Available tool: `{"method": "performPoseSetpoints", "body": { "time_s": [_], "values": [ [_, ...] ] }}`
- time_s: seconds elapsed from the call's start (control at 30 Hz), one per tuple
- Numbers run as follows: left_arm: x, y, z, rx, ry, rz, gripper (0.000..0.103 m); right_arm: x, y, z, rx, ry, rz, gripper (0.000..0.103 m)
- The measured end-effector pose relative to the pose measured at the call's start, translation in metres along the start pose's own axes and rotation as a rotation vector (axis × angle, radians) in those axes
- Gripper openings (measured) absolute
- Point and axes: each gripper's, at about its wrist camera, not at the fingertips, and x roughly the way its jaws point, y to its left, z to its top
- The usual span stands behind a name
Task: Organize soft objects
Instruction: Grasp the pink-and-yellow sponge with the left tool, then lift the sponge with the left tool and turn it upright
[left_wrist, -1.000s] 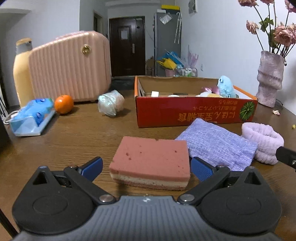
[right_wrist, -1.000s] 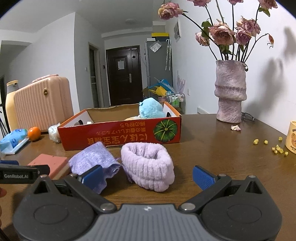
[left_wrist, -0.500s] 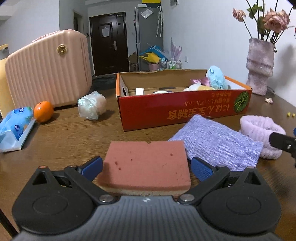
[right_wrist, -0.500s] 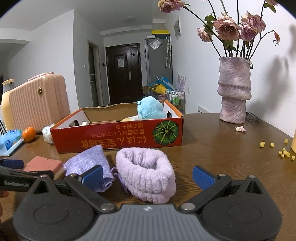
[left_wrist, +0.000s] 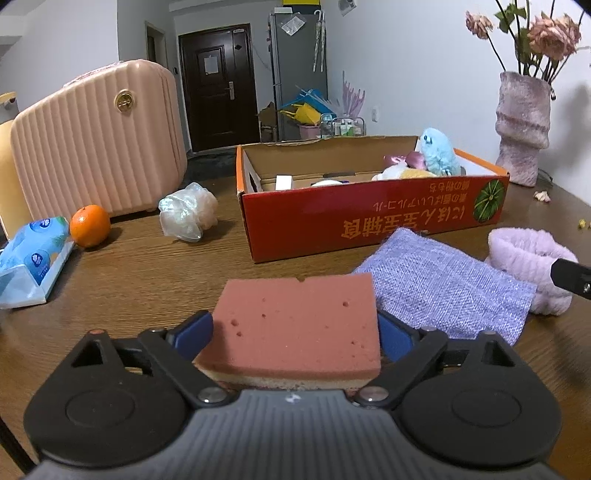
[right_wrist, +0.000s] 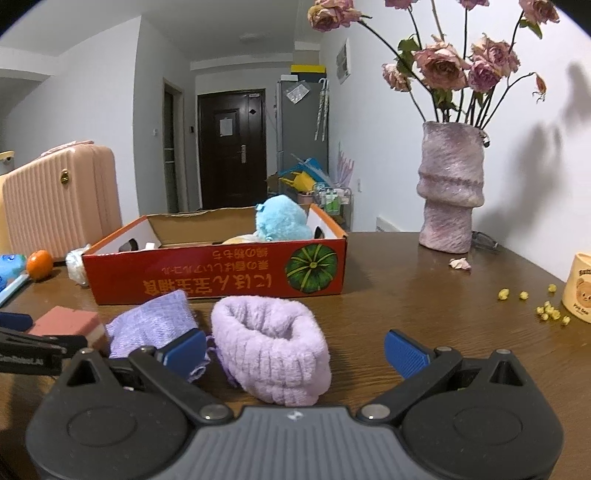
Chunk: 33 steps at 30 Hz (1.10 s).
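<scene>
Ahead of us, a dark wooden table (right_wrist: 424, 295) runs toward white walls (right_wrist: 388, 122). Straight on, far off, we note a dark brown door (left_wrist: 218, 86) and, to its right, a grey refrigerator (left_wrist: 299, 74). Ahead to the right, a pink vase (right_wrist: 450, 192) of dried roses (right_wrist: 443, 66) casts shadows on the wall. Ahead to the left stands a ribbed pink case (left_wrist: 96, 136).

left wrist cam: low over table (left_wrist: 122, 280), faced red box (left_wrist: 369, 225), close | right wrist cam: same heading, further right | shared: box, lavender cloth (right_wrist: 151, 325)
</scene>
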Motion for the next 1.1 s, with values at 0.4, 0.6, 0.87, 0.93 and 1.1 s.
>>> {"method": "performPoseSetpoints", "body": {
  "time_s": [0.4, 0.6, 0.87, 0.93, 1.1],
  "values": [
    [-0.024, 0.010, 0.004, -0.038, -0.094, 0.006, 0.034, -0.014, 0.007, -0.003, 0.013, -0.033, -0.029, 0.103],
    [-0.051, 0.030, 0.003, -0.108, -0.160, 0.013, 0.023, -0.023, 0.017, -0.006, 0.000, -0.044, -0.030, 0.103],
    [-0.081, 0.067, 0.002, -0.241, -0.196, -0.029, 0.019, -0.031, 0.026, -0.008, -0.004, -0.049, -0.025, 0.103],
    [-0.083, 0.080, 0.002, -0.285, -0.187, -0.032, 0.019, -0.031, 0.028, -0.009, -0.007, -0.049, -0.023, 0.103],
    [-0.081, 0.109, 0.000, -0.388, -0.166, -0.011, 0.019, -0.032, 0.028, -0.009, -0.004, -0.048, -0.021, 0.103]
  ]
}}
